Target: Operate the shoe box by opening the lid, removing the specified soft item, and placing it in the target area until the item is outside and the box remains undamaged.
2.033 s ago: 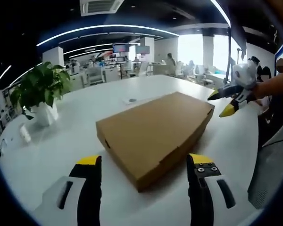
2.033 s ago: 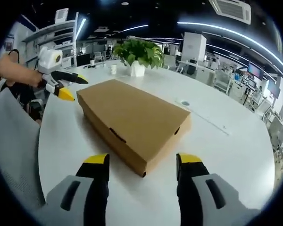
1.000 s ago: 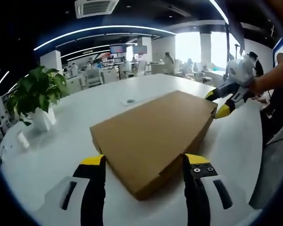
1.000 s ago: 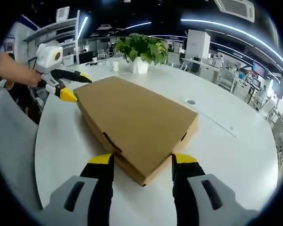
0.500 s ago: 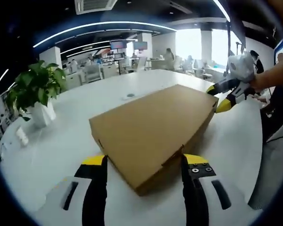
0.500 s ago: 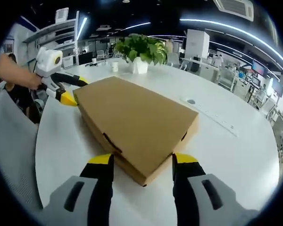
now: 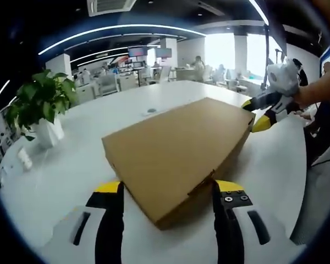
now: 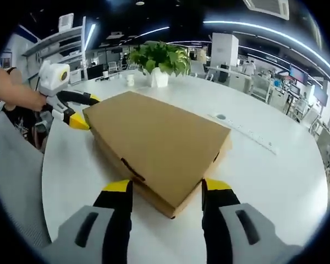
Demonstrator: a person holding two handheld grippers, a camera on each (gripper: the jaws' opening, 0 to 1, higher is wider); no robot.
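Both tongs (image 7: 163,190) straddling box (image 7: 176,148) corners.

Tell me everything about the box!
The box is flat, plain brown cardboard, lid shut, lying on the white table. A dark slot shows in one side. The left gripper and right gripper each have open jaws on either side of a corner, at opposite ends.

Bare table (image 8: 275,181) surrounds the box (image 8: 159,144); plant (image 8: 158,60) stands well apart.
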